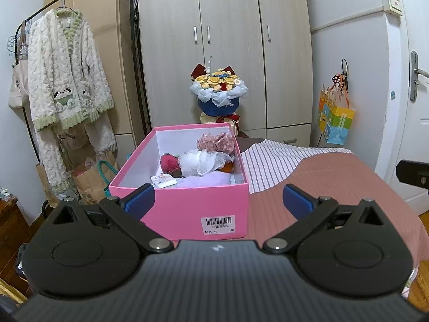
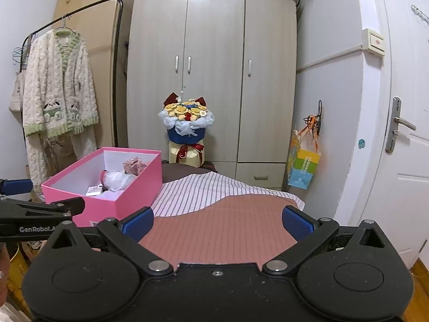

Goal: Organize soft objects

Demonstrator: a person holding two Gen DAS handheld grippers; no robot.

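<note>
Spread wide and empty, left gripper (image 1: pixel 218 197), blue pads (image 1: pixel 140 201) flanking the near wall of the pink box (image 1: pixel 198 209) without touching it. Likewise spread and empty, right gripper (image 2: pixel 217 221), hovering over the bare pink-striped bed cover (image 2: pixel 219 230), box off to its left.

Inside the box, one heap of soft things: a dark red plush piece (image 1: pixel 169 162), a white gauzy bundle (image 1: pixel 205 162), a floral pink fabric piece (image 1: pixel 217 141) at the far end, a lilac cloth (image 1: pixel 203 180) under them, something orange (image 1: pixel 227 167) half hidden, plus one small white packet (image 1: pixel 163 180). Nothing loose visible on the cover, so task probably near done, or next item out of view.

Risks from here, as a guess: box sitting close to the bed's left edge, so a nudge from the left pads could slide or tip it off; gauze apt to snag on a pad and drag neighbours out; a pinch on the box's thin wall likely to buckle it.

Count: two grippers, one box, one barcode label (image 1: pixel 218 224), one bouquet (image 1: pixel 218 91), one three-door wardrobe (image 1: pixel 228 40), one fleece robe (image 1: pixel 67 75) on a rail, one gift bag (image 1: pixel 335 120).
</note>
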